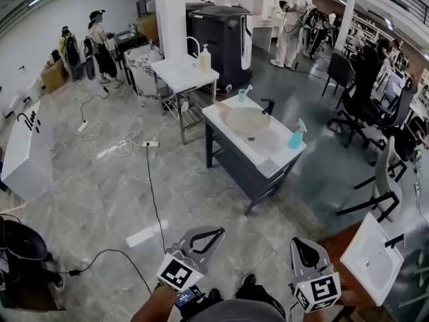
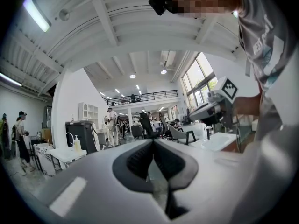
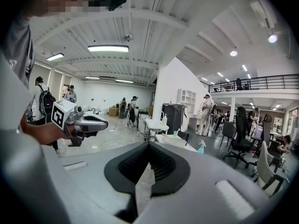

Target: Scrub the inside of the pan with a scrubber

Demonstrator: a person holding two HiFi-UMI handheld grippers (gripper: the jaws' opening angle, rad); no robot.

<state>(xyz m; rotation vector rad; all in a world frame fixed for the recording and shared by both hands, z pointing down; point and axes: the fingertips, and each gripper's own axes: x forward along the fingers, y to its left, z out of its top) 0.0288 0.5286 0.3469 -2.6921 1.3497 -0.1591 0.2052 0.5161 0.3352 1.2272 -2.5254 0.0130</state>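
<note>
Both grippers hang low in front of me over the grey floor, each with nothing in it. My left gripper [image 1: 216, 233] is shut; its jaws meet at the tips in the left gripper view [image 2: 152, 142]. My right gripper [image 1: 299, 243] is shut too, with its pads together [image 3: 148, 144]. Each gripper view shows the other gripper: the right one [image 2: 205, 112] and the left one [image 3: 96, 123]. Some way ahead stands a dark cabinet with a white top [image 1: 275, 158]. It carries a round beige vessel [image 1: 248, 121]; whether that is a pan or a basin I cannot tell.
On that top stand a black tap [image 1: 269, 106], a blue spray bottle [image 1: 295, 137] and a small teal bottle [image 1: 242, 94]. A white table [image 1: 175, 72] with a soap bottle [image 1: 204, 59] stands behind. A white sink [image 1: 372, 259] is at my right. A cable [image 1: 153, 186] crosses the floor. Office chairs [image 1: 362, 106] stand to the right.
</note>
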